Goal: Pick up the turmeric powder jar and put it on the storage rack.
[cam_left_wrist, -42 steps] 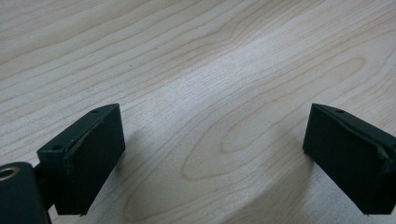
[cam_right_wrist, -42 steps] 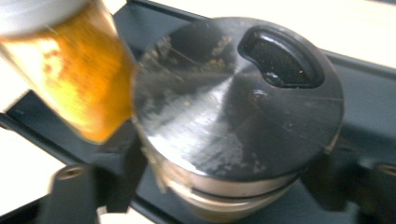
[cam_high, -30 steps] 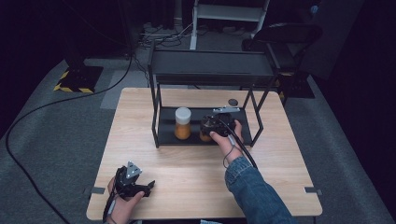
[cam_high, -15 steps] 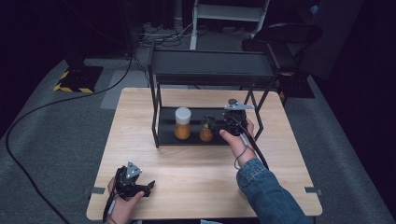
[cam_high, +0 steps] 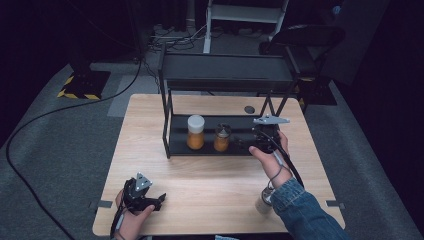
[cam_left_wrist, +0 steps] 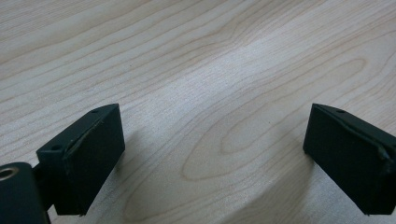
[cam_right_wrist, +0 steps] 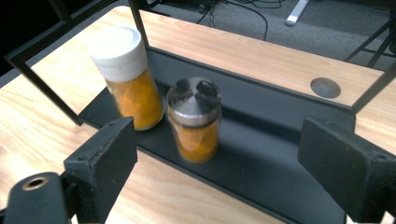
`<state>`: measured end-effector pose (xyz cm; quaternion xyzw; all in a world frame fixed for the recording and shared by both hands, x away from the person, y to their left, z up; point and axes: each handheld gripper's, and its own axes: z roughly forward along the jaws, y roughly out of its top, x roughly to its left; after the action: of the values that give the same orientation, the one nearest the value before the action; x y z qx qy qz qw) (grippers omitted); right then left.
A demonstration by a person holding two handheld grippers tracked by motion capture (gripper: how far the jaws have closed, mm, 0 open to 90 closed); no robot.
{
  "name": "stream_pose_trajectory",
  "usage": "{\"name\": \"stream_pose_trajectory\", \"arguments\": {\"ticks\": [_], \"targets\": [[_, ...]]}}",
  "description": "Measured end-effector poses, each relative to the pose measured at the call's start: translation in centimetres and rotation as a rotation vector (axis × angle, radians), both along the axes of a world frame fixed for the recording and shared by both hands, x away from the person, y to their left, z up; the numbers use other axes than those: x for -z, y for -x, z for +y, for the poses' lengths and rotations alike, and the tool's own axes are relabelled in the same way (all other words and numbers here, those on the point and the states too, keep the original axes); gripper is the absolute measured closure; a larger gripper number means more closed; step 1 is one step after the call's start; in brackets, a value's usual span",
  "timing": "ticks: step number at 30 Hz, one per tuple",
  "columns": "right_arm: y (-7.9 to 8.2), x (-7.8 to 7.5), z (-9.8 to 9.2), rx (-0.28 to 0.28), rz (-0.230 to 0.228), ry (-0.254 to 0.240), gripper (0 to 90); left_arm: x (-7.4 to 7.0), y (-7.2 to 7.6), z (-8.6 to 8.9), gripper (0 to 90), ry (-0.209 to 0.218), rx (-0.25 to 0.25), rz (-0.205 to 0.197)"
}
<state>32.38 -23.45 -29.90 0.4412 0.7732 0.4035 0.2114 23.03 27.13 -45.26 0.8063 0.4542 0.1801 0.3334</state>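
Jars (cam_right_wrist: pixel 194 120) of orange powder

Left tongs (cam_high: pixel 161 199) low, jaws wide apart, right tongs (cam_high: pixel 239 142) raised, jaws spread, empty

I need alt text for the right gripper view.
Two spice jars stand on a black shelf: a metal-lidded jar beside a taller white-capped jar. The open right gripper frames them from above, with nothing between its jaws.

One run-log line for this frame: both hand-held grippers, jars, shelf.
right hand-held gripper: open, empty, backed off metal-lid jar | white-lid jar: upright beside it on lower shelf | left hand-held gripper: open, over table
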Motion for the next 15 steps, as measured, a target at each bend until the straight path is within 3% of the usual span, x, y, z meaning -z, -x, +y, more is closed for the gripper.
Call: {"name": "stream_pose_trajectory", "arguments": {"ticks": [15], "targets": [[3.5,-0.4,-3.9,-0.006,-0.028,-0.035,11.3,0.0,0.0,0.0,5.2,0.0,0.0,0.0]]}}
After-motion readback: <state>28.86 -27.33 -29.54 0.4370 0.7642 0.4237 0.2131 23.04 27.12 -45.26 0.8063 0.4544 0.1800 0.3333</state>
